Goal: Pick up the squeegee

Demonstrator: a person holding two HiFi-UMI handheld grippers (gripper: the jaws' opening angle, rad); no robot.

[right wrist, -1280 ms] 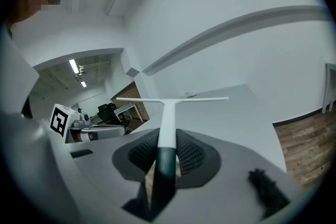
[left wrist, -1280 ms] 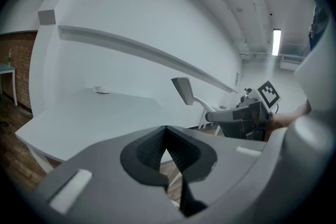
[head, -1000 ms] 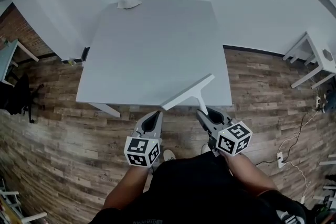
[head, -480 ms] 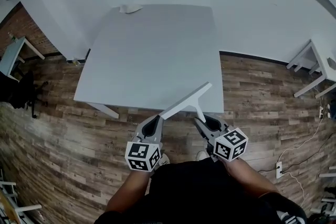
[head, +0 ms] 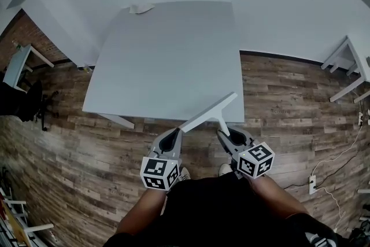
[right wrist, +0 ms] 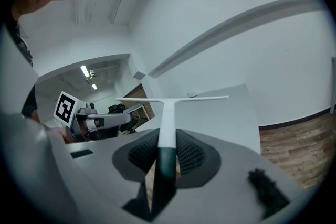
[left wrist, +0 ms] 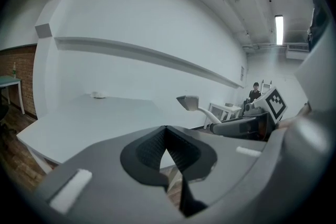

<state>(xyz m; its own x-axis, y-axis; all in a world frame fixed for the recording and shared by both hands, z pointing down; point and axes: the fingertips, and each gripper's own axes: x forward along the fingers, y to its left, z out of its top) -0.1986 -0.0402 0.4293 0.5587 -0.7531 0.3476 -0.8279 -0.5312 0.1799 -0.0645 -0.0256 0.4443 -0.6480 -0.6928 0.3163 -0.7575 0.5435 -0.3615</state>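
The white squeegee (head: pixel 208 111) hangs in the air over the near right corner of the pale grey table (head: pixel 167 55), blade slanting up to the right. My right gripper (head: pixel 225 135) is shut on its handle; in the right gripper view the dark end of the squeegee (right wrist: pixel 168 113) sits between the pads, with the blade crosswise ahead. My left gripper (head: pixel 175 132) is beside it on the left, shut and empty, its tips meeting in the left gripper view (left wrist: pixel 167 131). That view shows the squeegee blade end (left wrist: pixel 191 103) and the right gripper (left wrist: pixel 241 126) to the right.
A small white crumpled thing (head: pixel 140 8) lies at the table's far left corner. Wooden floor surrounds the table. White side tables (head: pixel 347 66) stand at the right, cables and a power strip (head: pixel 315 182) lie on the floor, and a desk with a dark chair (head: pixel 20 89) is at left.
Both grippers and the squeegee have drifted a little toward me and the table's near right corner. The right grip is unchanged and the left stays shut.
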